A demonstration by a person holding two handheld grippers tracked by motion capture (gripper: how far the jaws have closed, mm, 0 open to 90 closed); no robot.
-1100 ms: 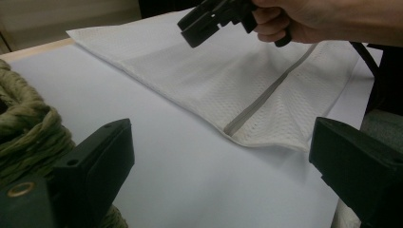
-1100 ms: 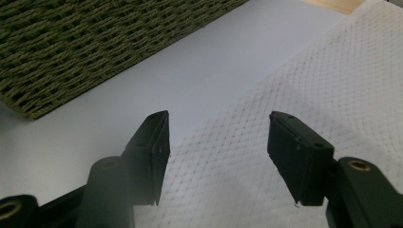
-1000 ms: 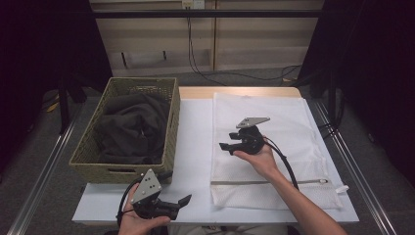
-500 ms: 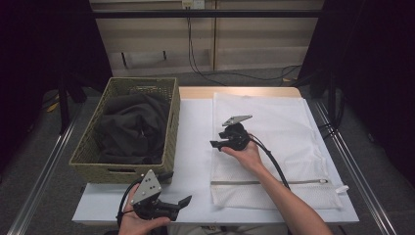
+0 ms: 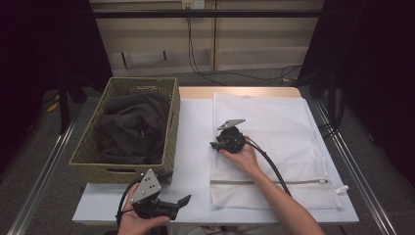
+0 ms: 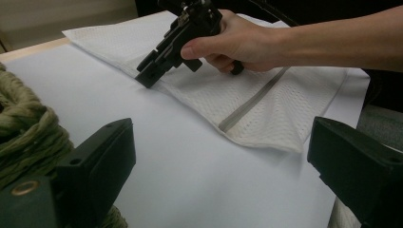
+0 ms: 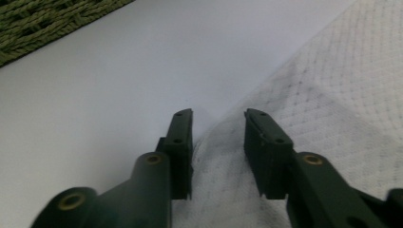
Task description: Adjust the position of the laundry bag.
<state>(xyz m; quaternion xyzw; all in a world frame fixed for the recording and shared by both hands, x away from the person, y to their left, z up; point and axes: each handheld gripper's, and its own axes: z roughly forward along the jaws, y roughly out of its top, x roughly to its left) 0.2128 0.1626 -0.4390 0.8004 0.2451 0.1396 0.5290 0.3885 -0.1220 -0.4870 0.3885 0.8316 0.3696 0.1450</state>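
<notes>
A white mesh laundry bag (image 5: 279, 127) lies flat on the right half of the table, its grey zip (image 5: 293, 182) near the front. My right gripper (image 5: 214, 145) is low at the bag's left edge. In the right gripper view its jaws stand a little apart, astride that edge (image 7: 218, 128), with mesh (image 7: 332, 95) under the right jaw. My left gripper (image 5: 182, 201) is held at the table's front left, open wide with nothing between its jaws (image 6: 223, 156). The left gripper view also has the right gripper (image 6: 145, 78) on the bag (image 6: 266, 95).
A woven basket (image 5: 88, 156) holding dark clothes (image 5: 129, 129) stands on the left of the table, close to my left gripper. A strip of bare white table (image 5: 193, 132) separates basket and bag. Cables trail on the floor behind the table.
My right gripper has moved left and lower, from over the middle of the bag to its left edge. The left gripper has stayed in place.
</notes>
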